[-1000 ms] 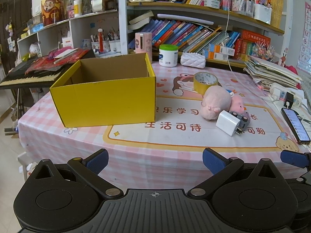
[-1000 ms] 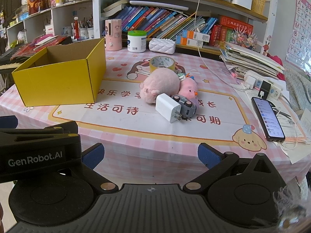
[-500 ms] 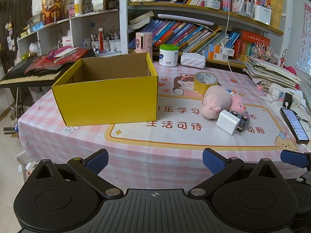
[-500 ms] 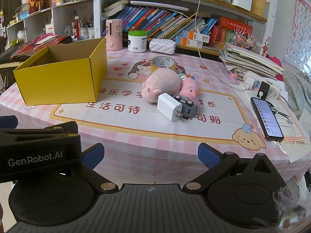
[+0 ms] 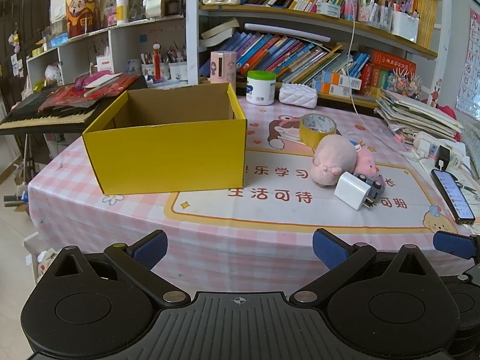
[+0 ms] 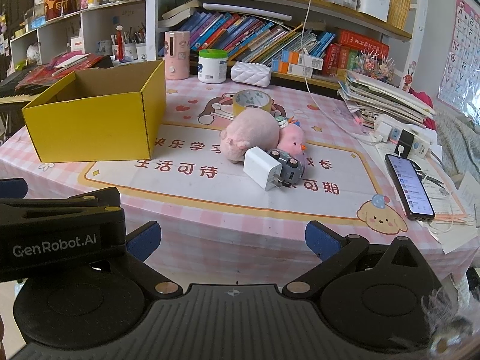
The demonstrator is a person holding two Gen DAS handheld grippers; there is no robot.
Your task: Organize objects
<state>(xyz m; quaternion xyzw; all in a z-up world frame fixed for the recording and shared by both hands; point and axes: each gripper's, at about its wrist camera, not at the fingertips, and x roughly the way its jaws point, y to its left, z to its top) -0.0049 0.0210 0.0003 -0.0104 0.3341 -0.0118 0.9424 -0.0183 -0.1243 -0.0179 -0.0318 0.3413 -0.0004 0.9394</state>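
- The table (image 5: 210, 240), under a pink checked cloth, carries everything; both grippers hang off its near edge, short of the objects.
- The yellow cardboard box (image 5: 168, 156) stands open-topped on the table's left part, and what shows of its inside is bare. It lies straight ahead of the left gripper (image 5: 238, 246) and ahead-left of the right gripper (image 6: 232, 237).
- The loose things sit in one cluster to the right of the box, apart from it. From the right gripper they are nearly dead ahead; from the left they lie well off to the right. So the right hand looks the nearer one for a first pick, I'd judge.
- Largest in the cluster is the pale pink plush pig (image 6: 249, 138), lying with its long axis running left-near to right-far, snout toward the box side.
- The roll of yellow tape (image 6: 252, 100) lies flat just behind it.
- A smaller, brighter pink plush (image 6: 292, 139) presses against the pig's right flank.
- The white charger plug (image 6: 262, 168) leans at the front, prongs pointing right, touching a grey toy car (image 6: 286, 165).
- Both grippers are held level, aimed across the table, jaws spread wide with nothing between them.
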